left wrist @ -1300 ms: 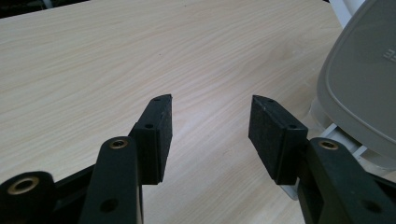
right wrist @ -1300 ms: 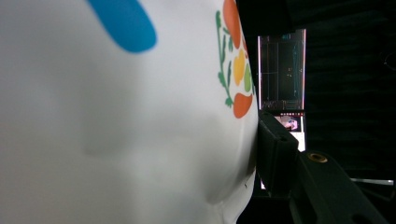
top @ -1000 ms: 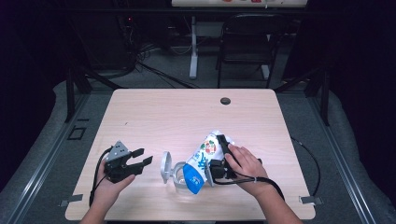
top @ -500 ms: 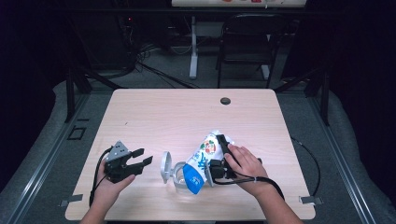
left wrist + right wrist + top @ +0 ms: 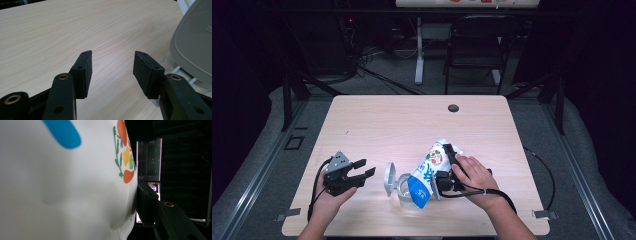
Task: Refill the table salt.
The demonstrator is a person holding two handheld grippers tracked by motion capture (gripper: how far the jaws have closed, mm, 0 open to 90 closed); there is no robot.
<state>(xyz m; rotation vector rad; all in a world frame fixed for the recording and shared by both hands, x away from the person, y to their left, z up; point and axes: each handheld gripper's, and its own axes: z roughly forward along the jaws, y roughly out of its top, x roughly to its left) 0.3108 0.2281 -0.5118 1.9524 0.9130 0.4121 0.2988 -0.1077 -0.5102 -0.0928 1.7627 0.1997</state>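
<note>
A white bag [image 5: 431, 162] printed with blue shapes and vegetables lies tilted, its blue lower end over a clear container [image 5: 405, 190]. My right gripper [image 5: 444, 167] is shut on the bag's side. In the right gripper view one black pad [image 5: 146, 203] dents the bag [image 5: 62, 190]; the other jaw is hidden behind it. The container's grey lid [image 5: 389, 177] stands swung open to its left. My left gripper [image 5: 366, 168] rests open on the table, apart from the lid. In its own view the left gripper [image 5: 112, 65] holds nothing, with the lid [image 5: 195, 47] at the right edge.
The wooden table [image 5: 387, 120] has a dark cable hole [image 5: 453, 108] near its far edge. A cable [image 5: 547, 170] trails off the right side. A black chair [image 5: 477, 45] and a stand's legs are on the floor beyond the table.
</note>
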